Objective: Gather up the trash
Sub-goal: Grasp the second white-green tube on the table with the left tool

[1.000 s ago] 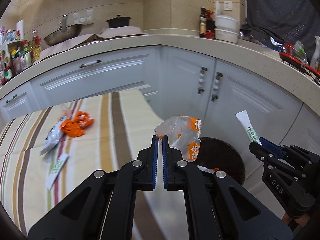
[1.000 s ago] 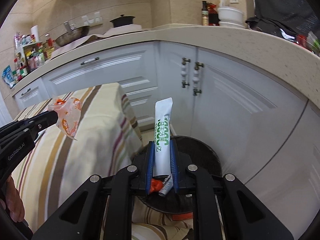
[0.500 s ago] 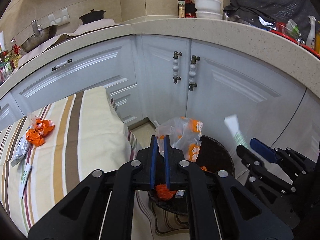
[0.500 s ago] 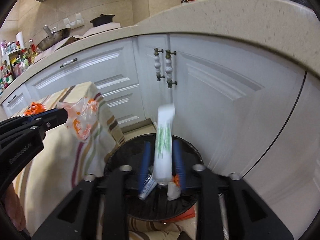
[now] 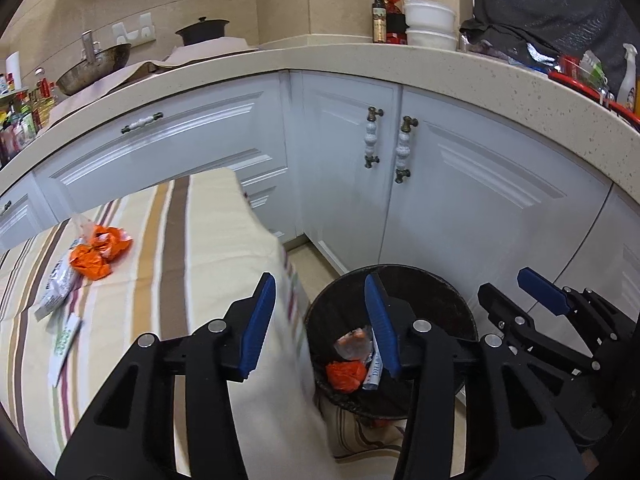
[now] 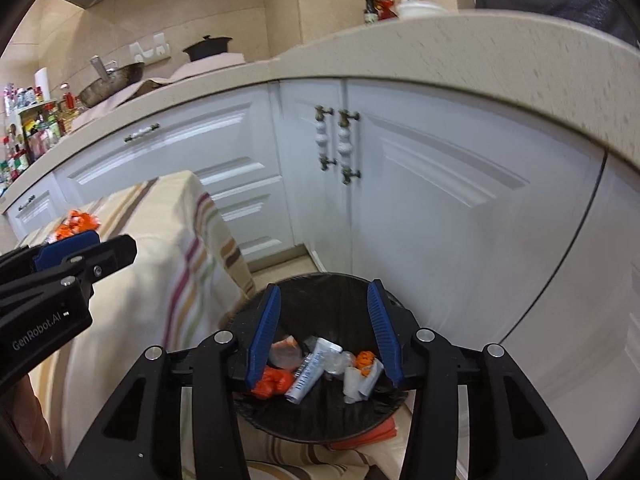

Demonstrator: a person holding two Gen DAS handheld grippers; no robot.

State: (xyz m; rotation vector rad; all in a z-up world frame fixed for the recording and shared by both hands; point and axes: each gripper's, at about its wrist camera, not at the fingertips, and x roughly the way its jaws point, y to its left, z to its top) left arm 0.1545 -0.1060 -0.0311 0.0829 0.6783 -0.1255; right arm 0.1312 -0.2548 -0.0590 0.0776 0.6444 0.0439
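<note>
Dropped wrappers now inside bin

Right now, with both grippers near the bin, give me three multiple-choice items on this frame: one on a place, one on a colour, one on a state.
1. Where does the trash still to be collected lie?
A. on the counter
B. on the striped tablecloth
C. on the floor tiles

2. What colour is the crumpled wrapper on that cloth?
A. orange
B. blue
C. green

3. How do the two grippers stand?
A. both shut on trash
B. left shut, right open
C. both open and empty

Answers:
1 B: the orange wrapper and the packets beside it rest on the striped tablecloth.
2 A: it shows bright orange in the left wrist view.
3 C: the left gripper and the right gripper have their jaws spread with nothing between them, above the trash bin.
</note>
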